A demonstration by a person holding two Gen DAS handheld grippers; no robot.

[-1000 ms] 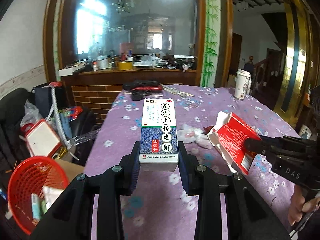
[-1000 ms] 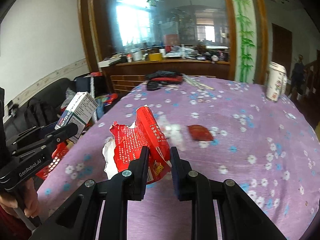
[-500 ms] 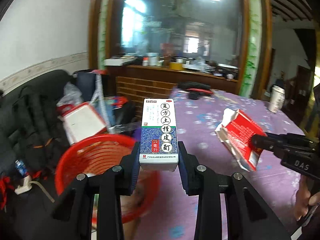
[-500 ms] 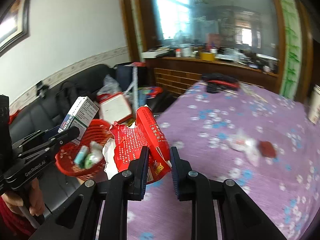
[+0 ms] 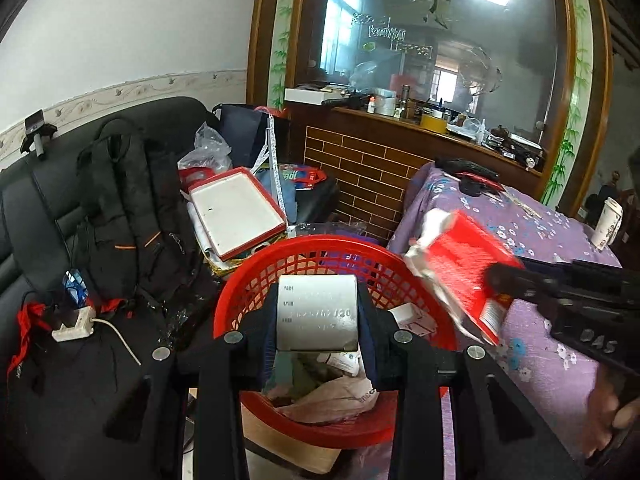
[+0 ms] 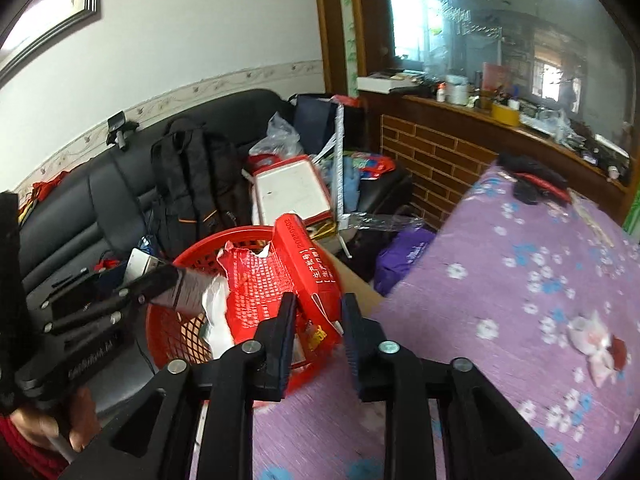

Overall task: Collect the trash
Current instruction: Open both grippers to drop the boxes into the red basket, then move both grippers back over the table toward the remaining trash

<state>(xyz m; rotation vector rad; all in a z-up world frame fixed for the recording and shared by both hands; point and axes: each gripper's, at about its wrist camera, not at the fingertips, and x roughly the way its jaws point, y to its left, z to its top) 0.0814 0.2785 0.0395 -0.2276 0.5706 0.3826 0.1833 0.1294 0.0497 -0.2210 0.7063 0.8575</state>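
A red mesh basket with several bits of trash stands beside the purple table. My left gripper is shut on a small medicine box, tipped end-on over the basket's opening. My right gripper is shut on a torn red carton, held at the basket's rim by the table edge. The left gripper with its box also shows in the right wrist view. A crumpled white and red wrapper lies on the table.
The purple flowered tablecloth covers the table on the right. A black sofa with a backpack, a white tray and bags fills the left. A brick counter stands behind. A paper cup stands far right.
Both grippers swung left from the table to the basket. The medicine box has tipped forward, end-on over the basket. The red carton has come to the basket's rim.
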